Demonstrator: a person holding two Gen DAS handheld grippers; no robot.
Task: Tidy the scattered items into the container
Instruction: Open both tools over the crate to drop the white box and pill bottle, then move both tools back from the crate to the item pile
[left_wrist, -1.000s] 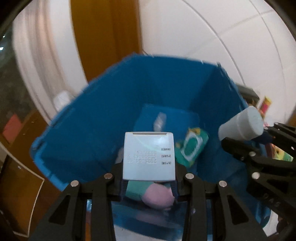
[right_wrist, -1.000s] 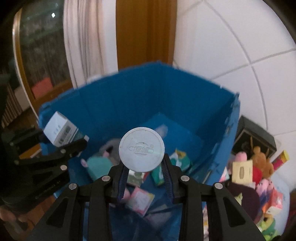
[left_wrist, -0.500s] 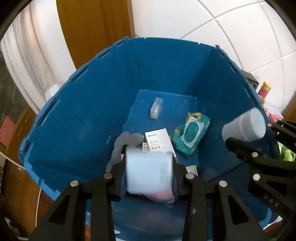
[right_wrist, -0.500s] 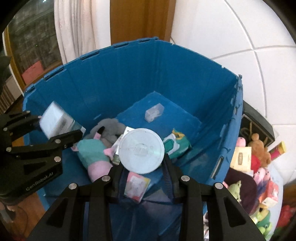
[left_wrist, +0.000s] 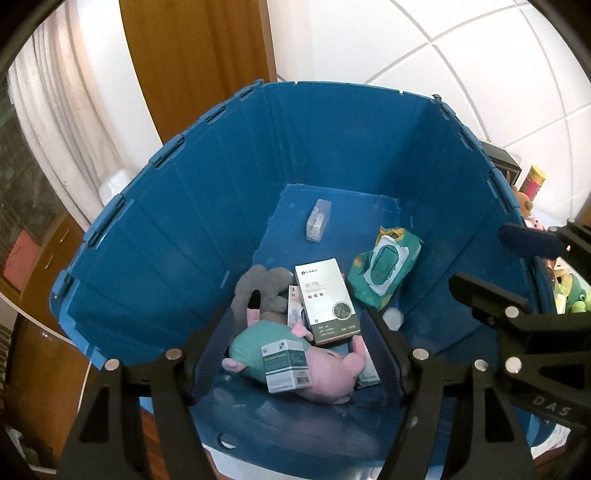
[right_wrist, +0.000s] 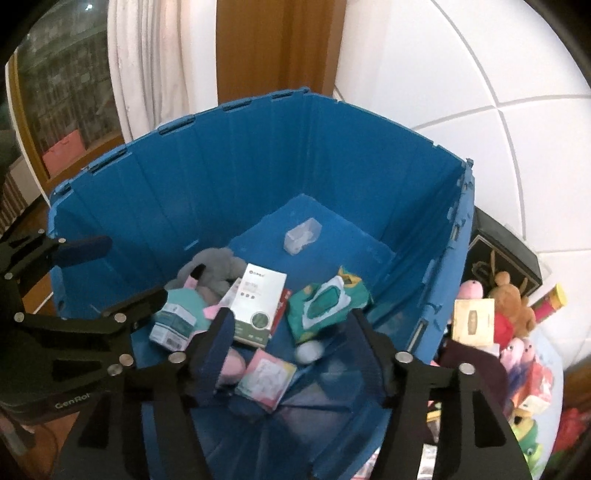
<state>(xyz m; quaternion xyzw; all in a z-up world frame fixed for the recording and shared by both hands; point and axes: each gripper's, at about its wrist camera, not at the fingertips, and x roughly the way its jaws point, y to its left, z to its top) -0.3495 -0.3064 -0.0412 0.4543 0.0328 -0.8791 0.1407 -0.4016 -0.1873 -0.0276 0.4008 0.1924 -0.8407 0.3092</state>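
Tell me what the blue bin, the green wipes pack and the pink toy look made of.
Blue bin: looks like rigid fluted plastic, matte; ribbed wall panels with hinged rim clips.
Green wipes pack: soft plastic film, slightly glossy; crinkled, with a stiffer flip lid.
Pink toy: plush fabric, probably stuffed; fuzzy, rounded, sagging shape.

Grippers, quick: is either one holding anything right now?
Left gripper: open, holding nothing, jaws just opened.
Right gripper: open, holding nothing, jaws just opened.
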